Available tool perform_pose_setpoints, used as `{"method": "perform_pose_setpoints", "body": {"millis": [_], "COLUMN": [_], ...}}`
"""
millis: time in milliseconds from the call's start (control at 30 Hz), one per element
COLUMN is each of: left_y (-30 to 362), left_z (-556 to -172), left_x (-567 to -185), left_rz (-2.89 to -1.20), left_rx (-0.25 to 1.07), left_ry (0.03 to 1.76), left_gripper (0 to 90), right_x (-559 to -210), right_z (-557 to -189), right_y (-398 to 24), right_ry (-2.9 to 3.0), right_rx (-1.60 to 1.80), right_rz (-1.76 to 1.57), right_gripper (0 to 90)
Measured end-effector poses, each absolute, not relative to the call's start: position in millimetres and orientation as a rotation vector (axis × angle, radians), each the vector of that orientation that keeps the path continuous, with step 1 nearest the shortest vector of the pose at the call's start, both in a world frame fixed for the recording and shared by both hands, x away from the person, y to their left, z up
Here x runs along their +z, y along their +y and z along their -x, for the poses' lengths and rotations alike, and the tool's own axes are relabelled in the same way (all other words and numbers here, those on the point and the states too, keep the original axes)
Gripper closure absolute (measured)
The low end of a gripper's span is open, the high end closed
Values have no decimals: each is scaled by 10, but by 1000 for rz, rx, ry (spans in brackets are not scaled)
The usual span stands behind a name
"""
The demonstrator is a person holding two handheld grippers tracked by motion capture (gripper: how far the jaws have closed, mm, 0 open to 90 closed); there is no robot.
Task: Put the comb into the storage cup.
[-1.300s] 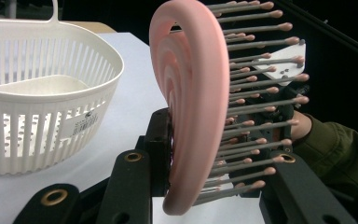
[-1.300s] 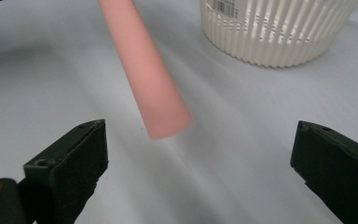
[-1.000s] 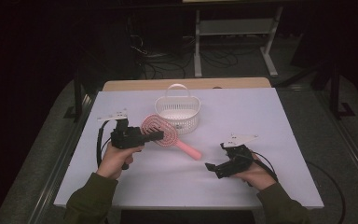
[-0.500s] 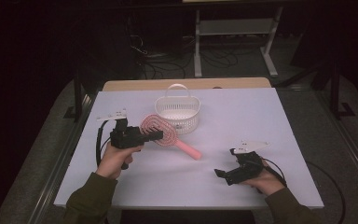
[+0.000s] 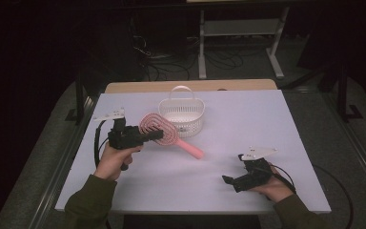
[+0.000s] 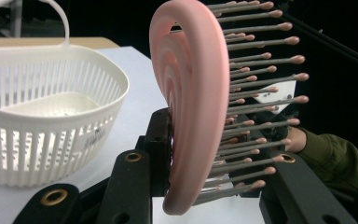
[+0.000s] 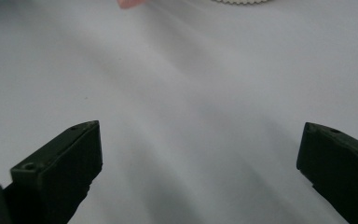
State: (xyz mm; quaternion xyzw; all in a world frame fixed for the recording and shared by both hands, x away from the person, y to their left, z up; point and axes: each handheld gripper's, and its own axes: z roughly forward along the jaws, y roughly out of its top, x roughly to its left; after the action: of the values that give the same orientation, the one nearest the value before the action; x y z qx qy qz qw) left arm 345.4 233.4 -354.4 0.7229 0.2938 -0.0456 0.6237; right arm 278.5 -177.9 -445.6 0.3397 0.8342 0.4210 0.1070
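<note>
A pink hairbrush (image 5: 158,129) with long bristles is held by its head in my left gripper (image 5: 155,134), whose jaws are shut on it; its handle (image 5: 190,149) slants down to the table. In the left gripper view the brush head (image 6: 191,93) stands on edge between the jaws, bristles pointing right. A white slotted basket (image 5: 181,115) with a handle stands just behind the brush, and the basket (image 6: 42,116) looks empty. My right gripper (image 5: 229,181) rests low at the front right of the table, jaws open wide (image 7: 196,154) over bare white tabletop.
The white table (image 5: 267,124) has its front edge close under both hands. Beyond the far edge are a wooden strip, dark floor, cables and a metal stand (image 5: 240,33). A sleeve and hand (image 6: 326,149) appear behind the brush in the left gripper view.
My right gripper has moved right and toward the front edge of the table, sinking lower. The left gripper and the brush have stayed where they were.
</note>
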Motion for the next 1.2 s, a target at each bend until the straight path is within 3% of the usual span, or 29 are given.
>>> {"method": "perform_pose_setpoints", "body": {"millis": [1200], "left_y": [2291], "left_z": [-3866], "left_x": [-3010], "left_rz": [-1606], "left_rx": [-28], "left_ry": [597], "left_gripper": [652], "right_x": [-4425], "right_z": [-2799], "right_y": [-1797], "right_ry": [2436], "right_rx": [1288], "right_rz": [-1026], "right_gripper": [0]}}
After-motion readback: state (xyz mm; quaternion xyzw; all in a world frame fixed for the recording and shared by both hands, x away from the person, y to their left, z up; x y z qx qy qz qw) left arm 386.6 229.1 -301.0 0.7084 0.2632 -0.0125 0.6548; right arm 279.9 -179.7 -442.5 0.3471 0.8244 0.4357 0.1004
